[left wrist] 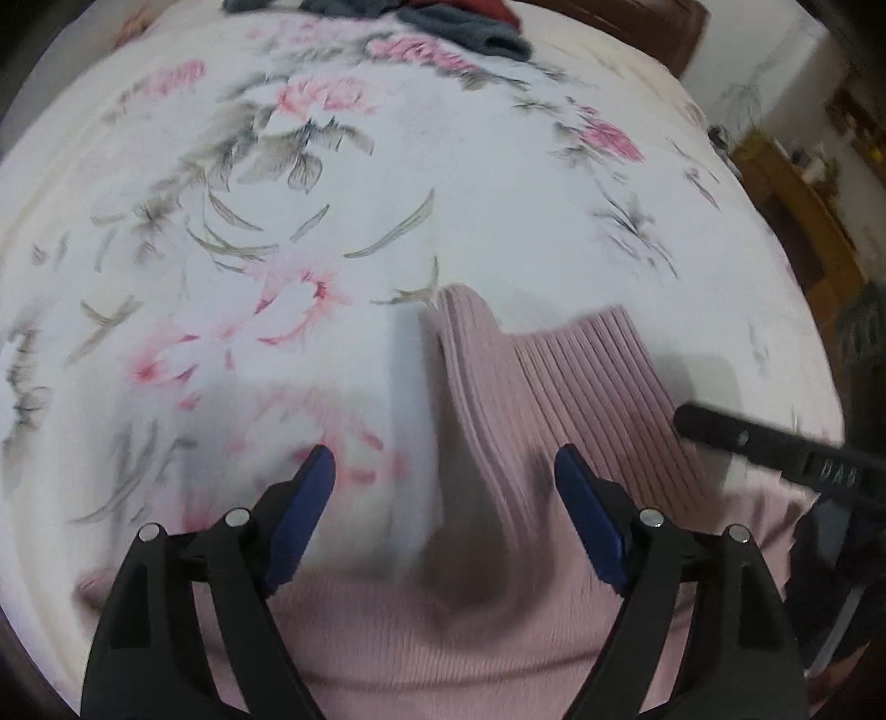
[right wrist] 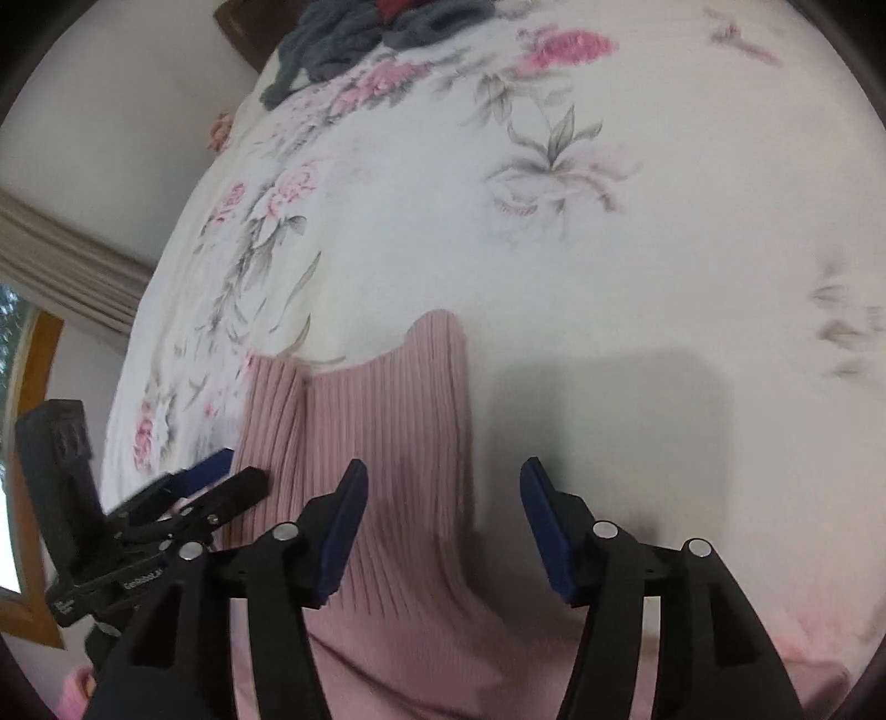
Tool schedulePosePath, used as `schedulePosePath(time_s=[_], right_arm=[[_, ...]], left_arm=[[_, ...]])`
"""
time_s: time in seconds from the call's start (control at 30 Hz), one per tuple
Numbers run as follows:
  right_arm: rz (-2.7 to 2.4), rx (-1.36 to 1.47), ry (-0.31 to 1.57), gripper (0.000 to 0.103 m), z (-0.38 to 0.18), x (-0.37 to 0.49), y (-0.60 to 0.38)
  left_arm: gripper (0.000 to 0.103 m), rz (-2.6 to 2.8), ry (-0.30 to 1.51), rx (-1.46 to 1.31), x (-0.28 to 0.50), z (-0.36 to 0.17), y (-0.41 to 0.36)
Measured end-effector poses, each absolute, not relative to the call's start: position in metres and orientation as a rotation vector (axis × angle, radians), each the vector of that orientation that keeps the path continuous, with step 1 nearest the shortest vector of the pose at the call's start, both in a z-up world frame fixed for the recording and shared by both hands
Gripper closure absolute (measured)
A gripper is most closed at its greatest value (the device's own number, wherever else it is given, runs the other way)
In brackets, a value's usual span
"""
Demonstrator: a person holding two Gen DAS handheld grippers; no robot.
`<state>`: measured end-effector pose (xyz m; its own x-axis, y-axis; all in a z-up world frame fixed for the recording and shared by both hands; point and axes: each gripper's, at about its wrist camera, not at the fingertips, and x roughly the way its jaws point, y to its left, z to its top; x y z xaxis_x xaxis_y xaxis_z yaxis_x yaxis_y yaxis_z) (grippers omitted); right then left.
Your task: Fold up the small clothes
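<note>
Sweater (left wrist: 554,399), pink and ribbed, is lying on the floral sheet (left wrist: 332,194) near its front edge, and every place below is being given relative to it.

Left wrist view: the left gripper (left wrist: 446,482) is hanging just above the sweater's left side with its jaws spread wide and pinching nothing; one blue pad (left wrist: 581,493) is sitting over the knit, the other over bare sheet just left of it, likely so the jaws are straddling the raised fold there; the ribbed part is lying folded beyond the gripper, probably a sleeve or hem laid over the body; a black finger of the right gripper (left wrist: 775,448) is reaching in at the sweater's right edge; a grey and red pile (left wrist: 470,30) is waiting well beyond the sweater, at the far side of the sheet, seemingly the next pieces.

Right wrist view: the right gripper (right wrist: 443,493) is hovering over the sweater's right edge, jaws spread and empty, one pad over ribbing and one over sheet, seemingly bracketing that edge for a pinch; the left gripper is showing at the sweater's left side, also parted; the pile is lying far beyond.
</note>
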<state>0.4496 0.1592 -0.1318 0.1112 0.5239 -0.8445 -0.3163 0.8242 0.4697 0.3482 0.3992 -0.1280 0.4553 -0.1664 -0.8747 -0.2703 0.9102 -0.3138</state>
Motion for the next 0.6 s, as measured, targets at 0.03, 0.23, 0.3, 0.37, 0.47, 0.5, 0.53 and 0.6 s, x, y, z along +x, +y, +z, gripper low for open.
schedulePosePath(time_s=[0.03,0.23,0.3,0.37,0.47,0.5,0.53,0.6], right_arm=[[0.622,0.194,1.329,0.045,-0.135,0.453,0.161],[0.647,0.166,1.335,0.09,-0.144,0.455,0.173],[0.666,0.17,1.324,0.09,-0.14,0.449,0.171],[0.69,0.16,1.283,0.091,-0.127,0.44,0.166],[0.748,0.149,1.223,0.091,-0.102,0.421,0.156],[0.764,0.132,1.201,0.091,-0.092,0.414,0.153],[0.784,0.123,1.187,0.091,-0.085,0.407,0.15],[0.813,0.108,1.154,0.091,-0.07,0.39,0.142]], left_arm=[[0.025,0.066,1.106,-0.477,0.352,-0.131,0.403],[0.059,0.01,1.099,-0.555,0.362,-0.142,0.398],[0.077,-0.014,1.091,-0.556,0.36,-0.14,0.395],[0.094,-0.061,1.08,-0.591,0.354,-0.137,0.393],[0.094,-0.108,1.023,-0.61,0.341,-0.122,0.393],[0.094,-0.128,0.995,-0.594,0.334,-0.114,0.391],[0.094,-0.144,0.973,-0.579,0.327,-0.107,0.39],[0.094,-0.184,0.932,-0.547,0.312,-0.093,0.384]])
